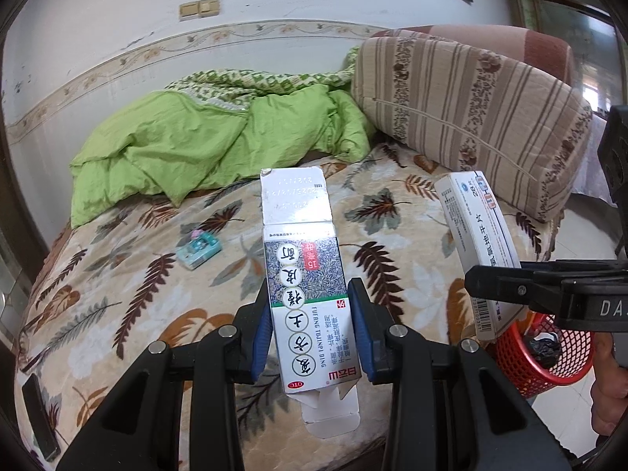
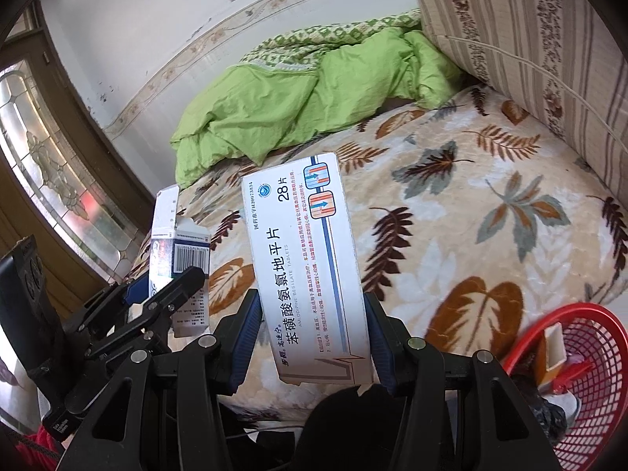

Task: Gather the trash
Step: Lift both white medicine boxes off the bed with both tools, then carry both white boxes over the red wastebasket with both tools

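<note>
While both grippers hover above the leaf-patterned bed cover [image 1: 129, 306], each one pinches an empty medicine carton by its long sides. The left gripper [image 1: 312, 329] has its blue pads [image 1: 261, 337] pressed against a tall narrow carton [image 1: 304, 274] whose long axis runs straight ahead along the fingers; its opened top flap points away toward the green quilt [image 1: 204, 145], and its bottom flaps hang open near the camera. Its printing reads "FUFANG TUJINPI DING", "OTC" and "15", upside down to the camera. The right gripper [image 2: 314, 341] clamps a wider white carton [image 2: 306, 267] with its long axis also running forward, tilted slightly left; the legible text includes "28" and "AMLODIPINE BESILATE TABLETS". Seen from the left wrist, the right gripper reaches in level from the right, holding its carton over the bed's right edge. Just beyond that edge sits a red mesh basket [image 2: 588, 384] holding a dark bag and scraps. A small teal packet [image 1: 198, 249] lies toward the cover's left side.
</note>
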Demonstrator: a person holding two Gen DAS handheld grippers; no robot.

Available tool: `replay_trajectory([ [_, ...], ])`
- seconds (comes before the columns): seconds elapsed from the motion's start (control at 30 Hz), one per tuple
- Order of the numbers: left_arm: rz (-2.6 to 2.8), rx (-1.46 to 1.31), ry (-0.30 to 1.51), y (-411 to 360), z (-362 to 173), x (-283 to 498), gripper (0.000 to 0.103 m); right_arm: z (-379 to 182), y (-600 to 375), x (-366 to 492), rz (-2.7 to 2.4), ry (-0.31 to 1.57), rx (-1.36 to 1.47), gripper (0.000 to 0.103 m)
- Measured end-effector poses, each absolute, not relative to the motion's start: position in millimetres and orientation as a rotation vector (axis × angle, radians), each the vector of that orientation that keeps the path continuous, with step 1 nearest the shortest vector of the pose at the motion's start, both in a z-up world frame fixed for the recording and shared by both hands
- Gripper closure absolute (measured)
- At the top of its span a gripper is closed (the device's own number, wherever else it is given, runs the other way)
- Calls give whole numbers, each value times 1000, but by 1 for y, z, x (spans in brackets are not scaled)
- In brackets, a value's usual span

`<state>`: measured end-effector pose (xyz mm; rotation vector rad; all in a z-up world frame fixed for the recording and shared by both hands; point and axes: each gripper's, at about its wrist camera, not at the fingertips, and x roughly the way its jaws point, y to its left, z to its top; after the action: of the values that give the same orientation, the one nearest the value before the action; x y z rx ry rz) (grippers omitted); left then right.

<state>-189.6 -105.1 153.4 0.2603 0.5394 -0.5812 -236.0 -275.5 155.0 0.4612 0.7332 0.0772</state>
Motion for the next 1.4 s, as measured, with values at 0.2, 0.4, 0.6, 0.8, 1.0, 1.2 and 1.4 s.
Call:
replay_trajectory([
  [0.2,-639,284,534,-125,154,-197,68,153,-298,-255,19,728,493,48],
  [0.4,-703,312,528,-148,154,-208,68,157,-323,-278,-51,708,524,48],
  [0.6,-811,307,566,-170,153,-214,68,163,-349,-309,-138,694,546,48],
  [0.8,-931,298,621,-194,152,-223,68,165,-380,-350,-245,685,580,48],
  [1.0,-1060,314,682,-227,148,-240,68,160,-411,-384,-351,682,646,48],
  [1.2,-1148,362,742,-261,134,-259,68,151,-432,-408,-413,688,700,48],
  [1.4,-1209,382,801,-288,120,-268,68,139,-442,-415,-436,700,732,48],
])
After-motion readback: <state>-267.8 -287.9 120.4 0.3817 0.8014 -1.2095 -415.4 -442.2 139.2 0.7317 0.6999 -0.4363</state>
